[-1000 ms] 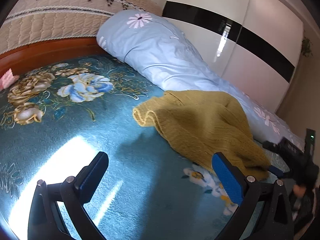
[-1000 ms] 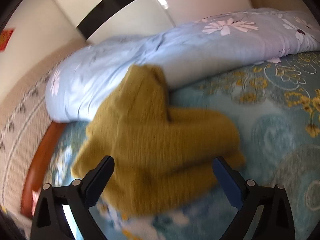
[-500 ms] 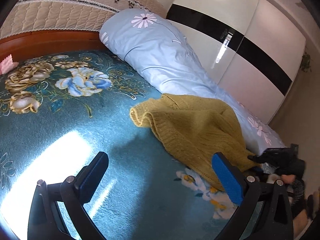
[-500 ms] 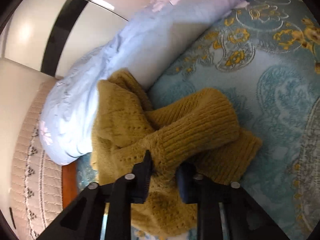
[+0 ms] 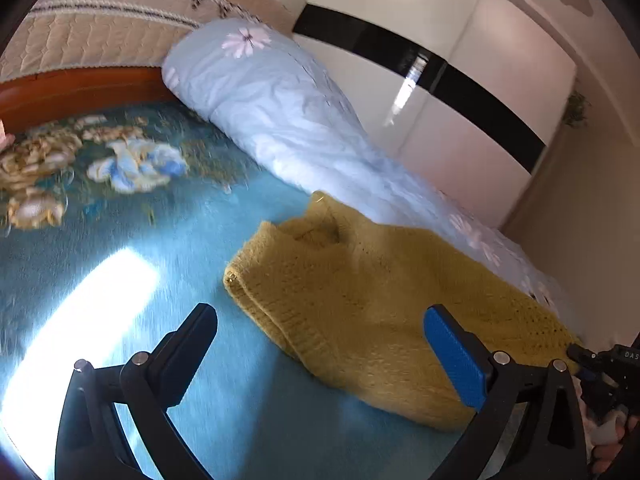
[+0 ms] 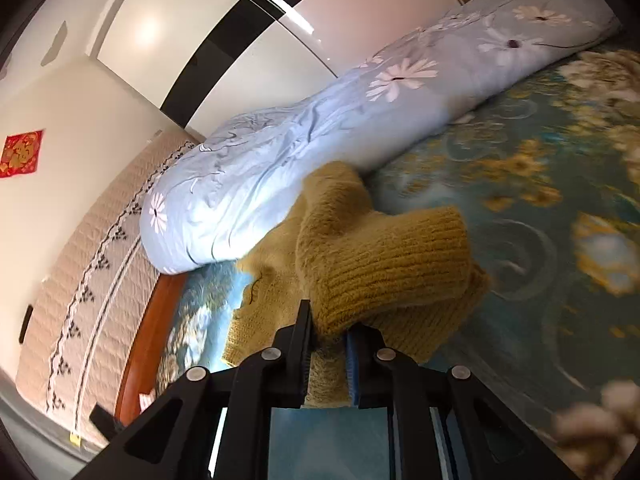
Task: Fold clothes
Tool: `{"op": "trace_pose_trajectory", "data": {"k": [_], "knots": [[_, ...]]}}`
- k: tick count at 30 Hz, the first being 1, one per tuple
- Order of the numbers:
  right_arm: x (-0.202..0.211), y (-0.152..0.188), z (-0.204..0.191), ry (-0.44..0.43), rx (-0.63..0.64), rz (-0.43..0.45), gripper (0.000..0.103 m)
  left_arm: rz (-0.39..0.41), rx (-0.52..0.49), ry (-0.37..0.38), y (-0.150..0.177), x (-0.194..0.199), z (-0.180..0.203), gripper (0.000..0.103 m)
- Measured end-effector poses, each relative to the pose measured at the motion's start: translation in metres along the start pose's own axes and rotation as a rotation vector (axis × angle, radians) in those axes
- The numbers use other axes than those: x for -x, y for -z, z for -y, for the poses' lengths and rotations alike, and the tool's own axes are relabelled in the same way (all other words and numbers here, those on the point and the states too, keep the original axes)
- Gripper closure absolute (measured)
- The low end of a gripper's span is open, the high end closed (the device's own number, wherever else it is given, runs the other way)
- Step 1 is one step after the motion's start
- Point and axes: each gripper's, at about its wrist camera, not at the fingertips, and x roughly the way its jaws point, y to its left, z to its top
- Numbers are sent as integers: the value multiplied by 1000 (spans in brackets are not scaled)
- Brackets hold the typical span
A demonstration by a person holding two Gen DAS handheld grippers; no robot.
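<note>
Where a second ago both pairs of fingers stood wide apart, now only the left gripper [image 5: 320,354] so: gaping, empty, poised low over the teal floral bedspread [image 5: 100,280], nearer the mustard knit sweater [image 5: 360,300] than before. Right gripper [image 6: 328,344] since pinched together on a thick ribbed fold of that sweater [image 6: 380,264], the knit bunched between the fingers and lifted a little off the spread. Meaning for the task, as a judgement: a fold under way, one edge or sleeve in hand for carrying across the body of the garment, the left free to pin or catch the opposite edge. Sweater itself crumpled rather than squared, on the bedspread with its far side against the rolled pale-blue flowered quilt [image 5: 280,120]. Beyond the quilt, a quilted beige headboard [image 5: 100,32] and white wardrobe doors with a black band [image 5: 440,60]. Motion blur over the spread in both views.
</note>
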Motion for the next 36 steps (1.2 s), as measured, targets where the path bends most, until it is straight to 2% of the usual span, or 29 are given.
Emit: {"op": "trace_pose_trajectory", "data": {"k": [8,14,17,20,23,29,31,34,36], "knots": [[111,64,61,23,-52,-19,87,-79,-42,79,32,46,18,0],[195,114,90,-5,-85,24,88,-122,-173,58,49,85,35,0],[223,135,96,32,-45,51,94,-132,-187,63,56,94,35,0],[230,139,106,62,-59,44,95,-152,-180,65,63,96,35,0],[232,140,110,80,-51,34,95,-165,-173,99,65,94,33,0],[232,150,103,105,11,15,93,-137,-142,105,46,74,12,0],[228,155,106,117,6,-2,92,-190,-118,124,37,55,5,0],[222,158,111,132,-6,-12,92,-245,-26,154,26,26,-11,0],[219,159,113,150,-8,-16,92,-279,99,209,19,5,-28,0]]}}
